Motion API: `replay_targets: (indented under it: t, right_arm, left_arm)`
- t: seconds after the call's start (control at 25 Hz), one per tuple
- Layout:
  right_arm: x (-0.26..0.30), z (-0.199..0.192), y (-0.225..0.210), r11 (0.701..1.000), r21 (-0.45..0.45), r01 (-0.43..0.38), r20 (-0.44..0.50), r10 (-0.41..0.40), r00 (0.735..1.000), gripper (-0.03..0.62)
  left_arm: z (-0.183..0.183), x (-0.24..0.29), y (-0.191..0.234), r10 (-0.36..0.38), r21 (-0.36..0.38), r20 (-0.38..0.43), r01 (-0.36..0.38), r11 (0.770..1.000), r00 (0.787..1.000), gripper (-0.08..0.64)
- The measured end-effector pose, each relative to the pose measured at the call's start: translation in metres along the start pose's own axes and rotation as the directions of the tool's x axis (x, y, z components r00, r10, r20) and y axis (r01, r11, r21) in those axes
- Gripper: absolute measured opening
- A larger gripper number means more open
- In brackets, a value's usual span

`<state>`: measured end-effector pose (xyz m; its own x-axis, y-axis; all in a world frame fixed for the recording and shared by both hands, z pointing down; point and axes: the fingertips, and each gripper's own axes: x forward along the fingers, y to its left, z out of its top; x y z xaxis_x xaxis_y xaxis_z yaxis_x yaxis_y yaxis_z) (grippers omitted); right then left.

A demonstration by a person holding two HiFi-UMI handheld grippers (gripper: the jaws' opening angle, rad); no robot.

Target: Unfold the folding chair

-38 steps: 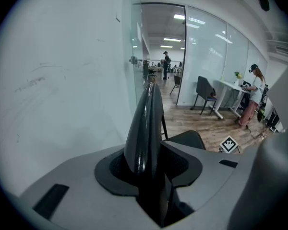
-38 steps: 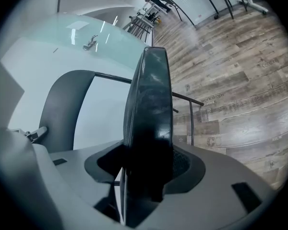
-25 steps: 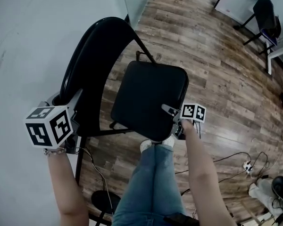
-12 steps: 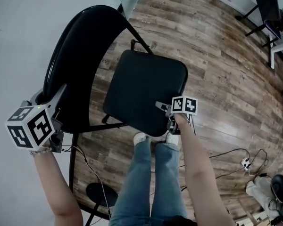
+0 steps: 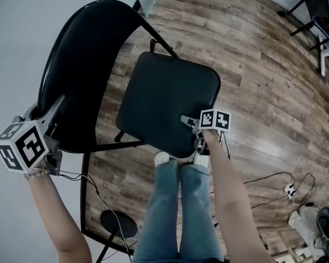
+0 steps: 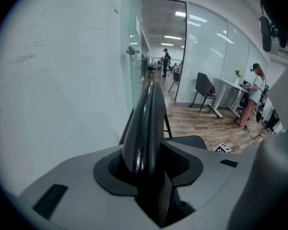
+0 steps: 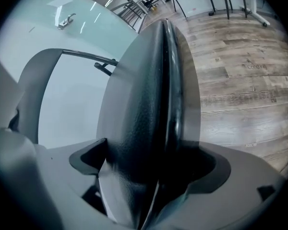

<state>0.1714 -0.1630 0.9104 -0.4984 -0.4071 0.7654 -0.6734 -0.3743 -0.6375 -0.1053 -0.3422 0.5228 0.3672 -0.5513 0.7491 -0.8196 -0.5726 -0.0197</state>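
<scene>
The black folding chair stands on the wooden floor, its back close to a white wall. Its seat lies spread out in front of the curved backrest, with thin frame tubes showing between the two. The left gripper is clamped on the rim of the backrest at its near side; the narrow black edge runs straight up between the pads, which press on both faces. The right gripper has the near front edge of the seat deep between its jaws. These have just been opening and stand wide, yet the thick seat fills the gap and the pads appear to lie against it. A marker cube rides on the left gripper and a smaller-looking one on the right. The person's jeans-clad legs and pale shoes are just behind the seat, and cables trail over the floor to the right
</scene>
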Motion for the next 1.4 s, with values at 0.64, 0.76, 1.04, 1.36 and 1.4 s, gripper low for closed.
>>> replay_targets:
  t: [0.64, 0.76, 1.04, 1.36, 1.4]
  right_arm:
    - [-0.004, 0.006, -0.052, 0.98, -0.104, 0.172, 0.058, -0.167, 0.984, 0.523]
    - [-0.009, -0.001, -0.064, 0.962, -0.153, 0.225, 0.037, -0.222, 0.974, 0.523]
    - [-0.021, -0.004, -0.063, 0.95, -0.124, 0.288, 0.065, -0.282, 0.957, 0.523]
    - [-0.083, -0.002, -0.019, 0.938, -0.151, 0.31, 0.086, -0.3, 0.95, 0.522]
    - [-0.09, -0.003, -0.013, 0.936, -0.156, 0.315, 0.093, -0.303, 0.948, 0.522]
  left_arm:
    - [-0.033, 0.041, 0.023, -0.052, -0.111, -0.017, 0.05, 0.993, 0.999, 0.156]
    - [-0.036, 0.046, 0.017, -0.048, -0.118, -0.016, 0.045, 0.992, 0.999, 0.158]
    - [-0.035, 0.048, 0.019, -0.029, -0.098, -0.012, 0.028, 0.995, 0.999, 0.167]
    - [-0.034, 0.045, 0.023, -0.013, -0.093, -0.029, 0.01, 0.996, 0.999, 0.176]
    - [-0.035, 0.044, 0.023, -0.012, -0.091, -0.028, 0.009, 0.996, 1.0, 0.176]
